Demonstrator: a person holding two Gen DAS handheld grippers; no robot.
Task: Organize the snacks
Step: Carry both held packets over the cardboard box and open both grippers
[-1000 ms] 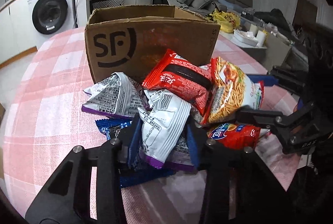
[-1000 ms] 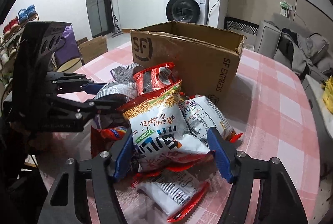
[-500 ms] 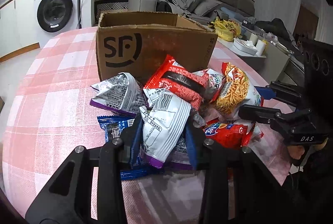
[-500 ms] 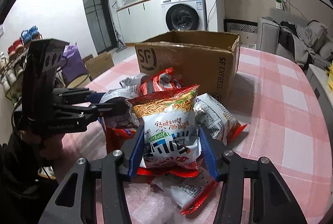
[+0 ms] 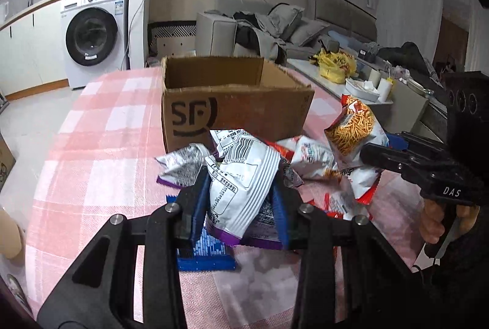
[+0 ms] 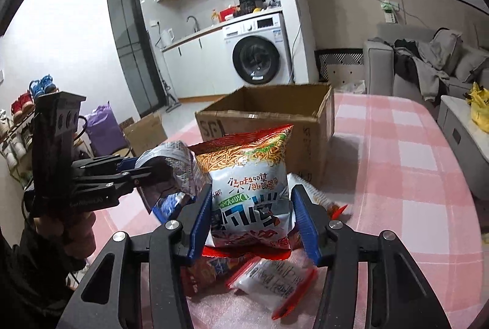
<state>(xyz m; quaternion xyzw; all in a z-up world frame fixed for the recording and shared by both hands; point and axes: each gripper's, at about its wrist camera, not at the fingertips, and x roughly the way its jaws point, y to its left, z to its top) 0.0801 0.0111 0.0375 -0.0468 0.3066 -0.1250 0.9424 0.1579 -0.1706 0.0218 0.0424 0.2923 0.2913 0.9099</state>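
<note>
Left wrist view: the left tongs [image 5: 241,200] are clamped on a silver-and-purple snack bag [image 5: 241,179], blue pads pressing both its sides, the bag raised above a blue packet [image 5: 207,255] that lies flat on the pink checked table [image 5: 101,145]. At twelve o'clock from the held bag stands the open cardboard box [image 5: 235,112], marked SF on its near wall. A second silver bag [image 5: 180,164] lies at ten o'clock, near the box wall. At three o'clock the right tongs [image 5: 366,148] enter from the frame edge, gripping a noodle snack bag [image 5: 354,124] clear of the pile; a hand [image 5: 434,222] holds the handle below.

Right wrist view: the right tongs [image 6: 250,216] are closed on the noodle snack bag [image 6: 249,188], which stands upright between the blue pads. Under it, at six o'clock, a white-and-red packet [image 6: 272,283] lies on the table [image 6: 412,176]. The box [image 6: 275,115] sits at twelve o'clock, beyond the bag. At nine o'clock the left tongs [image 6: 159,170] carry the silver bag [image 6: 171,164], a hand [image 6: 73,231] wrapped round the grip.
</note>
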